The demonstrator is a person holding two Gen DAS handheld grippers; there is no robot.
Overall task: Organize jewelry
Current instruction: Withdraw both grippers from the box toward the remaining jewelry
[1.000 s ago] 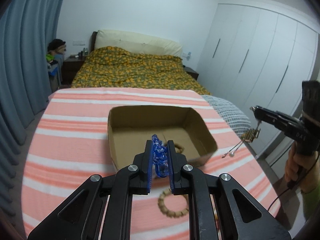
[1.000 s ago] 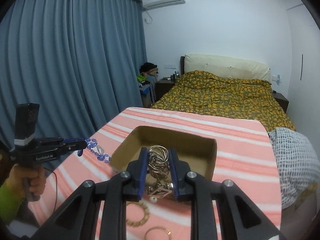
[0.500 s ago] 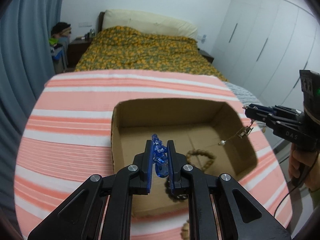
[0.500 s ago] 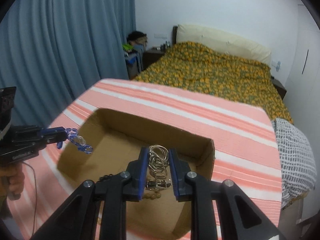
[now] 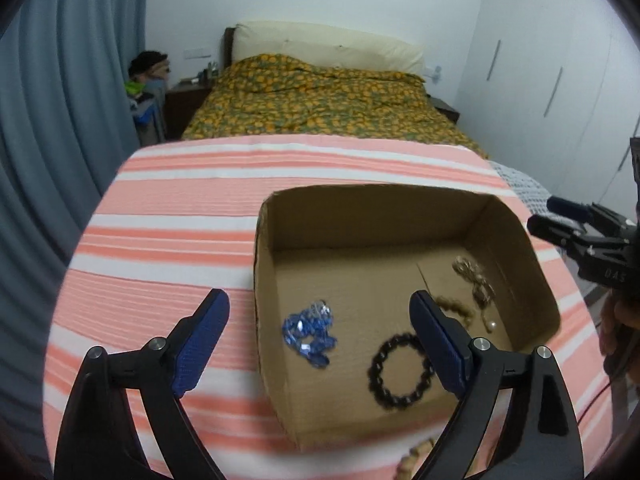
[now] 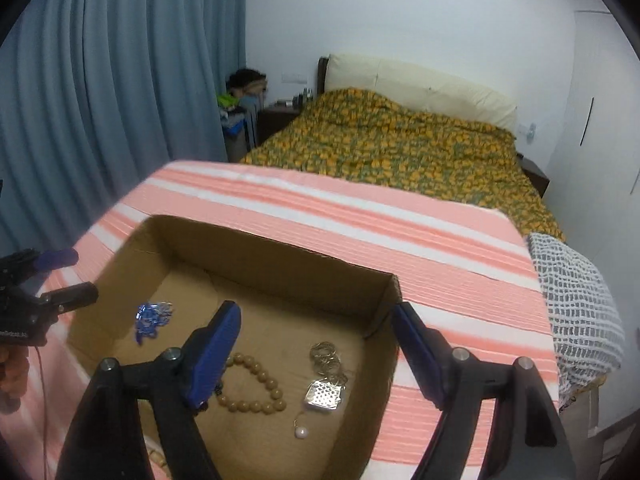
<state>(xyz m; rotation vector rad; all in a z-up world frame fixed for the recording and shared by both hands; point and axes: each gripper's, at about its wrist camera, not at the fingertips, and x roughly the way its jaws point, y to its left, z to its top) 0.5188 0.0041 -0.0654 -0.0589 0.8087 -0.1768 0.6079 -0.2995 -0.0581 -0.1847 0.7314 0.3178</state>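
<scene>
Left wrist view: the left tongs [image 5: 318, 322] have just been opening and now stand wide, nothing between the blue pads. Right below them, the blue crystal bracelet [image 5: 310, 330] lies on the floor of the cardboard box [image 5: 360, 210], near its left wall. A dark bead bracelet [image 5: 400, 374] sits beside it, and further right a tan bead strand [image 5: 456, 308] and a metal chain piece [image 5: 474, 280] lie together. The right tongs [image 5: 540, 216] poke in over the box's right wall, also spread apart. At the bottom edge, a few pale beads [image 5: 416, 454] peek out on the striped desk [image 5: 168, 240], outside the box.

Right wrist view: the right tongs [image 6: 318, 330] have just been opening too, and they are empty. Beneath them lies the metal ring chain with its square pendant [image 6: 324, 394] and a small pearl drop [image 6: 301, 433], next to the tan bead bracelet [image 6: 250, 384]. The blue bracelet [image 6: 152, 316] shows at the box's left side, with the left tongs [image 6: 68, 276] parted above the rim.

This looks like the drop-off step done for both pieces. Next, I'd say, lift both tongs clear and go for what is left on the desk.

The pendant and pearl read clearly only from the right; the dark bracelet only from the left.
</scene>
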